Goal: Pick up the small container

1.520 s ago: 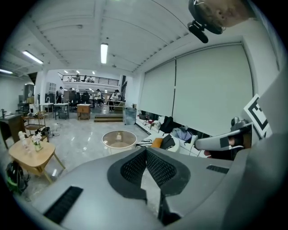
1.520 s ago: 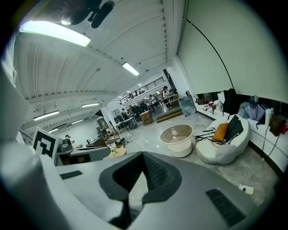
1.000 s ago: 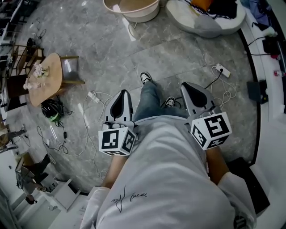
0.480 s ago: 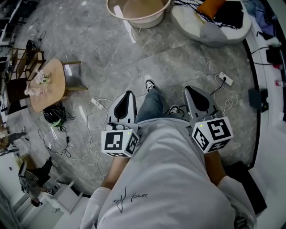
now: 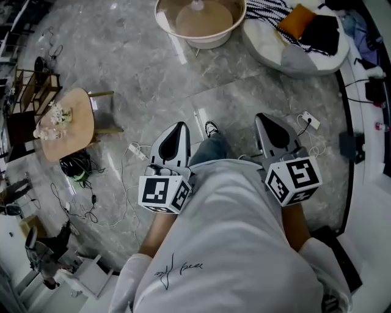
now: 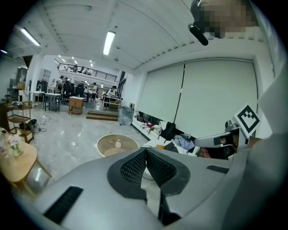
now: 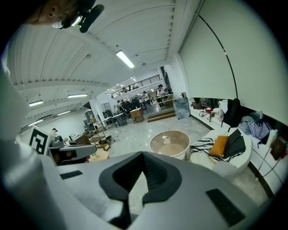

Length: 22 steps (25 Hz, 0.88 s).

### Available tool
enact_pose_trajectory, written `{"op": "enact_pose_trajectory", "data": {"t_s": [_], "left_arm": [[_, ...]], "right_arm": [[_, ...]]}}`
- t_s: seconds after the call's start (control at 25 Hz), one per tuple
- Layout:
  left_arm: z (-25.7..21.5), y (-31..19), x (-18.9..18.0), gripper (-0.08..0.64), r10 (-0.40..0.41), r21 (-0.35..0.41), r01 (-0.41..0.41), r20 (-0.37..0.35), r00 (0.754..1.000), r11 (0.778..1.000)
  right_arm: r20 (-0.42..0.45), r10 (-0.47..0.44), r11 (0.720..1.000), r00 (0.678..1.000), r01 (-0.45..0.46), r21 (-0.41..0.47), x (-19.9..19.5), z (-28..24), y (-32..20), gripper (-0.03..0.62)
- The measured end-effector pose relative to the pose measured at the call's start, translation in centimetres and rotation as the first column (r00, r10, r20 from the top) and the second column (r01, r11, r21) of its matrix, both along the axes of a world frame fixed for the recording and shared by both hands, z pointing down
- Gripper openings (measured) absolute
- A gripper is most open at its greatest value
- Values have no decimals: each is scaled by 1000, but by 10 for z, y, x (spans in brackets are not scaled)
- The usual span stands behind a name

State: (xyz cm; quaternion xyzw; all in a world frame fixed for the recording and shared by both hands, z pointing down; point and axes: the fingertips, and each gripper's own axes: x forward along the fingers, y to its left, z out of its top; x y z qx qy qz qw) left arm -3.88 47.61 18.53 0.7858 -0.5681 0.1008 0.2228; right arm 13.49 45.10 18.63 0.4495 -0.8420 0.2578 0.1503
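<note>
Left gripper [image 5: 178, 126] and right gripper [image 5: 264, 117] point up the frame from the middle of the head view, each with jaws pressed together on nothing. The small container [image 5: 197, 5] stands on the round table [image 5: 204, 43] at the top edge, well apart from both.

Marble floor [image 5: 140, 67] w/ round beige table [image 5: 200, 38], wood side table [image 5: 68, 125], power strip [image 5: 307, 118]
</note>
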Motion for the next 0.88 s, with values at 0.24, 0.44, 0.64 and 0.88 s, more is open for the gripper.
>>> {"op": "enact_pose_trajectory", "data": {"t_s": [0.24, 0.44, 0.64, 0.88], "left_arm": [[-10, -33, -31, 17, -8, 41, 9, -33, 999, 999], [-13, -51, -54, 17, -15, 66, 16, -29, 999, 998], [-21, -70, -61, 17, 49, 115, -47, -18, 999, 992], [-23, -81, -66, 17, 68, 124, -65, -21, 997, 990]], "right_arm": [[-34, -31, 999, 999, 32, 30, -36, -6, -34, 15], [-49, -48, 997, 998, 50, 56, -62, -12, -56, 15], [-157, -79, 988, 984, 99, 122, -84, -20, -74, 15], [-187, -84, 984, 979, 111, 141, -101, -25, -84, 15]]}}
